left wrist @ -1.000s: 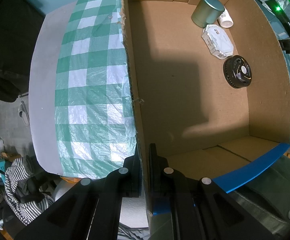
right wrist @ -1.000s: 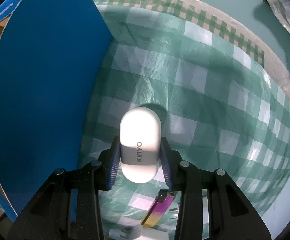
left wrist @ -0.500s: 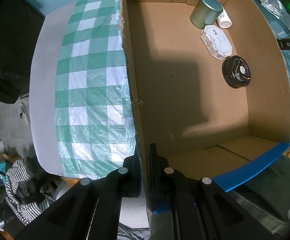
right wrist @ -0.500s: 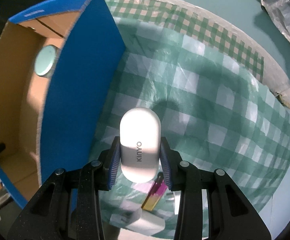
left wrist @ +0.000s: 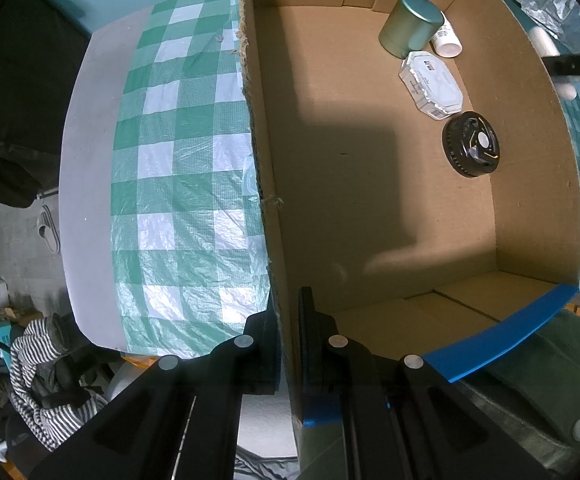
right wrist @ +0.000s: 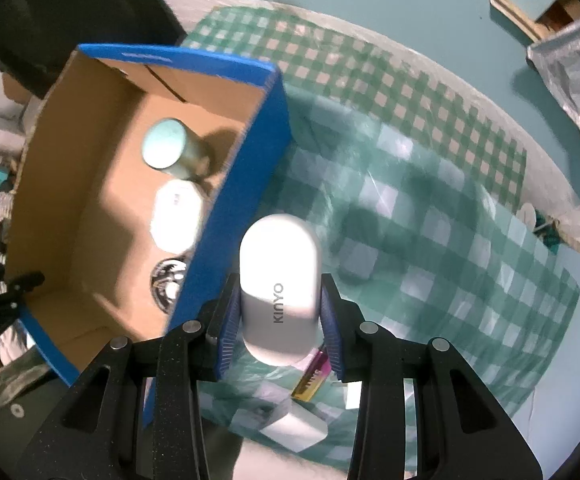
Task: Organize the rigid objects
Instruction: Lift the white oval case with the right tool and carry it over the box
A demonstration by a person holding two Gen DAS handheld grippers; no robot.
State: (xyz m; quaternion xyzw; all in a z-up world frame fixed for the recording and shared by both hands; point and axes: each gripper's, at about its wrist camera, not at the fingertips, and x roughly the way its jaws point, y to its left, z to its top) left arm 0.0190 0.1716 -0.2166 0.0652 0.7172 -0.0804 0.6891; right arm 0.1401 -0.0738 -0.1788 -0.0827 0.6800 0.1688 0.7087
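My right gripper [right wrist: 277, 316] is shut on a white oval KINYO case [right wrist: 277, 280] and holds it in the air above the checkered cloth, just right of the blue outer wall of the cardboard box [right wrist: 245, 184]. My left gripper [left wrist: 287, 344] is shut on the box's near left wall [left wrist: 265, 200]. Inside the box lie a green tin [left wrist: 410, 26], a small white bottle [left wrist: 446, 42], a white octagonal case [left wrist: 430, 80] and a black round part [left wrist: 472, 144]. The right gripper with the white case shows in the left wrist view [left wrist: 570, 66] beyond the box's right wall.
A green and white checkered cloth [right wrist: 430, 240] covers the round table. On it below the right gripper lie a purple-gold lighter [right wrist: 310, 376] and a white block [right wrist: 294, 428]. Crumpled foil [right wrist: 570, 72] lies at the far right. Striped clothes [left wrist: 41, 380] lie on the floor.
My right gripper has risen and swung left with the white case, so the inside of the box now shows. It has come into the left wrist view. The left gripper has stayed put.
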